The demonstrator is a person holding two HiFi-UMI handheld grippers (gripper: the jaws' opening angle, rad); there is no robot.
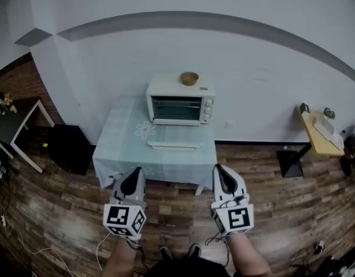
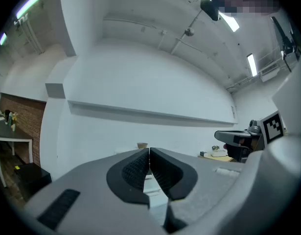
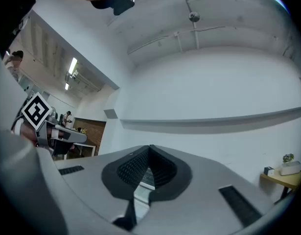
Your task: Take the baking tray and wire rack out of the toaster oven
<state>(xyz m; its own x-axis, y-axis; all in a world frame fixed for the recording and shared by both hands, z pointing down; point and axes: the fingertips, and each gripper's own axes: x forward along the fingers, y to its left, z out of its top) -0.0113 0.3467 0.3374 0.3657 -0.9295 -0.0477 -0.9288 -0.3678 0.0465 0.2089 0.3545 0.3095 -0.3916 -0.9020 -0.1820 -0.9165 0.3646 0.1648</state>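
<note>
A white toaster oven [image 1: 180, 101] stands at the back of a table with a pale green cloth [image 1: 122, 149]; racks show dimly through its dark front window. A flat white piece [image 1: 174, 145] lies on the cloth just before the oven; I cannot tell what it is. A small wooden bowl [image 1: 189, 78] sits on the oven's top. My left gripper [image 1: 135, 176] and right gripper [image 1: 223, 173] hover side by side over the wooden floor, well short of the table. Both are shut with nothing between the pads, as the left gripper [image 2: 149, 153] and right gripper [image 3: 150, 151] views confirm.
A black cabinet [image 1: 71, 149] stands left of the table, with a dark desk [image 1: 15, 126] farther left. A yellow side table [image 1: 317, 133] with a black base stands at the right wall. Cables [image 1: 27, 250] trail on the floor at lower left.
</note>
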